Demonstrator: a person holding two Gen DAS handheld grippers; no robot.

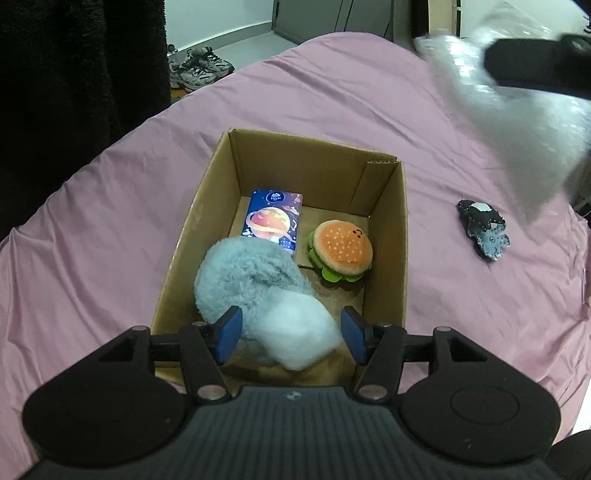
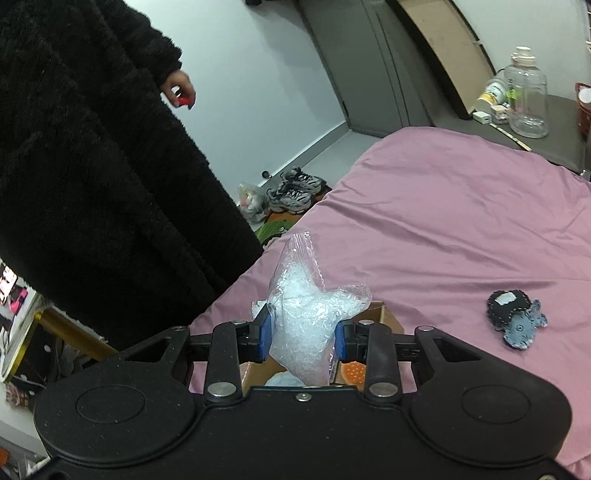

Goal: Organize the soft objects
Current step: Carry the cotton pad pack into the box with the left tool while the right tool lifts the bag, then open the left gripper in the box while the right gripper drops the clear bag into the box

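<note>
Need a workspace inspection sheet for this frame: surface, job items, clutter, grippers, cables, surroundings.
Surface: pink bedsheet, wrinkled.
Job's things: cardboard box open on the sheet, holding a grey fluffy plush, a burger plush and a tissue pack. Dark felt toy lies on the sheet, apart from the box.
Clutter: nothing seen on the sheet.
Grippers: left gripper open above the fluffy plush; right gripper shut on a clear bag of pellets, above the box.
Cables: dark cable against the far wall.
Surroundings: sneakers on the floor, water jug on a side table, person in black coat.
</note>
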